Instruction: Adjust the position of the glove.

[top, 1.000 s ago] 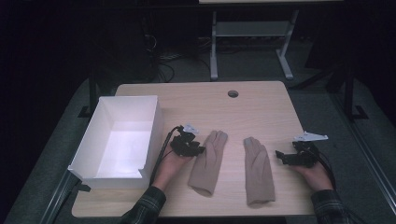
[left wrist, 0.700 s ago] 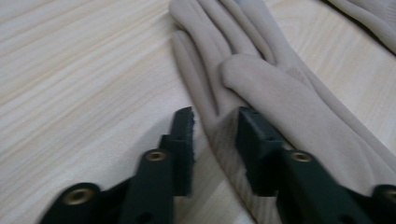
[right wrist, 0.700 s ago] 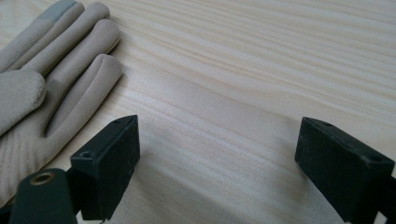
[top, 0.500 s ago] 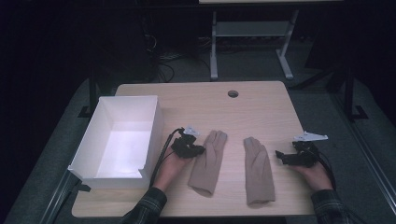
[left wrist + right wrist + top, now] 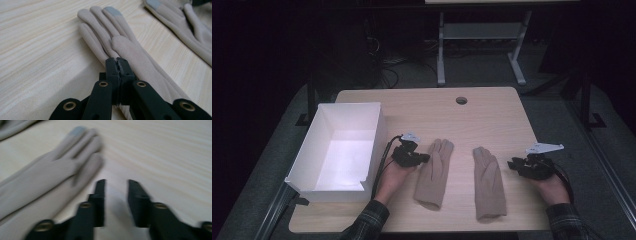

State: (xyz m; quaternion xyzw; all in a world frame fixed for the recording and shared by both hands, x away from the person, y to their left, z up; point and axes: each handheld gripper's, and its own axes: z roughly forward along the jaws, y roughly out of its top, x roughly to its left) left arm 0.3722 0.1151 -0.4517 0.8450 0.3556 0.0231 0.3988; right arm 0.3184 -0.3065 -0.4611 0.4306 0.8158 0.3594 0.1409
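Observation:
Two beige gloves lie flat side by side, fingers pointing away from me. My left gripper [image 5: 426, 159] [image 5: 117, 60] has just closed. Its jaws stand pressed together at the left glove's [image 5: 434, 172] [image 5: 130, 50] outer edge, below the little finger. I cannot tell if fabric is nipped between them. My right gripper [image 5: 512, 164] [image 5: 116, 182] sits low over the table, just right of the right glove [image 5: 488, 180] [image 5: 50, 175]. Its jaws have just been closing. A narrow gap is left, with bare wood and nothing else between them.
A white open box [image 5: 307, 165] stands at the table's left edge, close to my left hand. The wooden tabletop [image 5: 492, 115] has a round cable hole [image 5: 461, 100] near its far edge. A metal stand [image 5: 477, 35] is on the floor beyond.

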